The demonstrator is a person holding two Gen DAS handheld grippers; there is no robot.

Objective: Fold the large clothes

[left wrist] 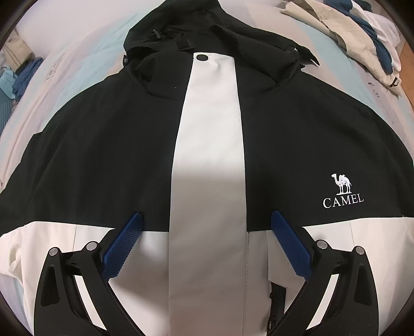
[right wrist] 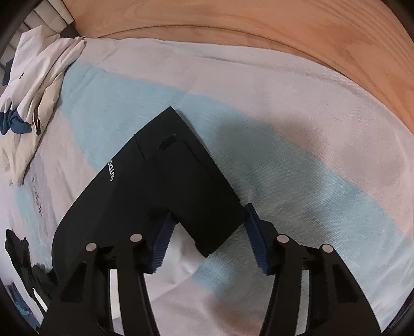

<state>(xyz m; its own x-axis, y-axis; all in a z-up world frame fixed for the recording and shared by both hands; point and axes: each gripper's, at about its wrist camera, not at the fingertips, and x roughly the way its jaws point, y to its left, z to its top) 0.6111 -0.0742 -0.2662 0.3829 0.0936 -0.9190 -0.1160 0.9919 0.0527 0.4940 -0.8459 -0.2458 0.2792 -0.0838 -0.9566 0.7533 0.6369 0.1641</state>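
Note:
A black and white hooded jacket (left wrist: 116, 144) with a white front placket and a CAMEL logo (left wrist: 342, 192) lies flat, front up, on the bed, hood at the far end. My left gripper (left wrist: 205, 217) is open and empty, hovering over the jacket's lower front, its blue pads (left wrist: 121, 245) either side of the placket. In the right wrist view the jacket's black sleeve (right wrist: 165, 186) lies on the sheet, cuff end near me. My right gripper (right wrist: 209, 217) is open, its blue pads (right wrist: 254, 237) straddling the cuff, holding nothing.
The bed has a white and light-blue sheet (right wrist: 284, 108). A pile of white, beige and blue clothes (left wrist: 362, 33) lies at the far right corner; it also shows in the right wrist view (right wrist: 33, 77). A wooden floor (right wrist: 258, 23) lies beyond the bed edge.

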